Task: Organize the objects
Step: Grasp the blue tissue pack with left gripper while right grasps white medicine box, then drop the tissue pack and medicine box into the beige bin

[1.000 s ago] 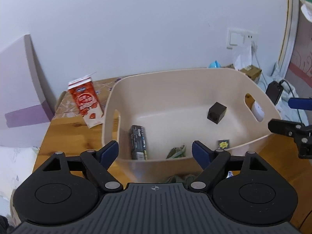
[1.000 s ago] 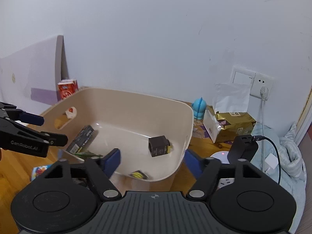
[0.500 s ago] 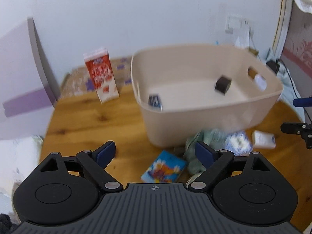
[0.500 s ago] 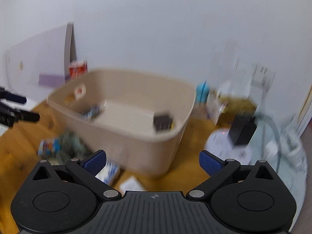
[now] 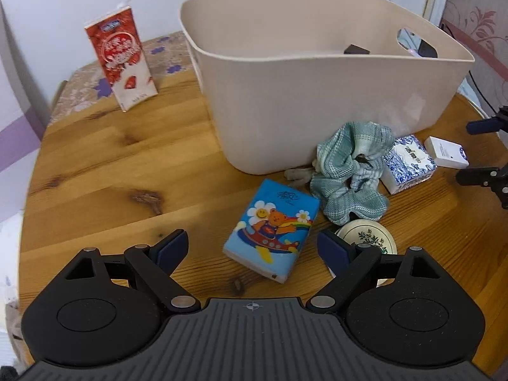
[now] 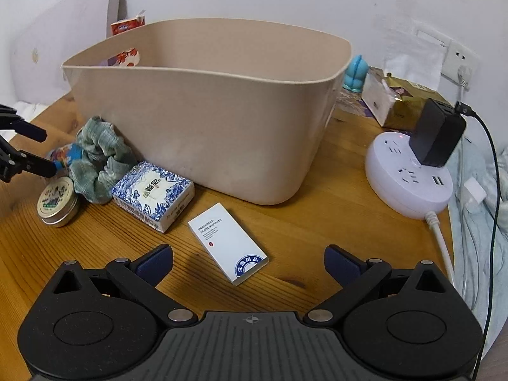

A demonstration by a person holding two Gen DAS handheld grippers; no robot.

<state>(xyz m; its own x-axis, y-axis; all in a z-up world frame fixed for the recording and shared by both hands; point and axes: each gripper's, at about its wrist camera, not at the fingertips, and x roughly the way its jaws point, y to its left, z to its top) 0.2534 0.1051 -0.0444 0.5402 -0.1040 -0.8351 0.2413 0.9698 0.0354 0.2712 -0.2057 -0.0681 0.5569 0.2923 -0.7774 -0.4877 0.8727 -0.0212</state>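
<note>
A beige bin [image 5: 317, 104] [image 6: 206, 127] stands on the wooden table, with a black cube [image 5: 355, 50] showing inside. In front of it lie a blue cartoon tissue pack [image 5: 273, 225], a green scrunchie [image 5: 349, 165] [image 6: 98, 158], a blue-and-white floral pack [image 5: 406, 162] [image 6: 152, 195], a round tin [image 5: 368, 238] [image 6: 57, 201] and a white box [image 5: 446, 152] [image 6: 227, 243]. My left gripper [image 5: 252, 249] is open just above the cartoon pack. My right gripper [image 6: 249, 258] is open over the white box. Neither holds anything.
A red carton [image 5: 122, 60] stands left of the bin. Right of the bin are a white round power strip [image 6: 409, 177] with a black charger [image 6: 438, 133], a gold tissue box [image 6: 400, 101], a blue figurine [image 6: 357, 74] and cables at the table edge.
Both grippers have come down and tipped forward, from looking into the bin to hovering over the loose items in front of it. Both jaws have widened.
</note>
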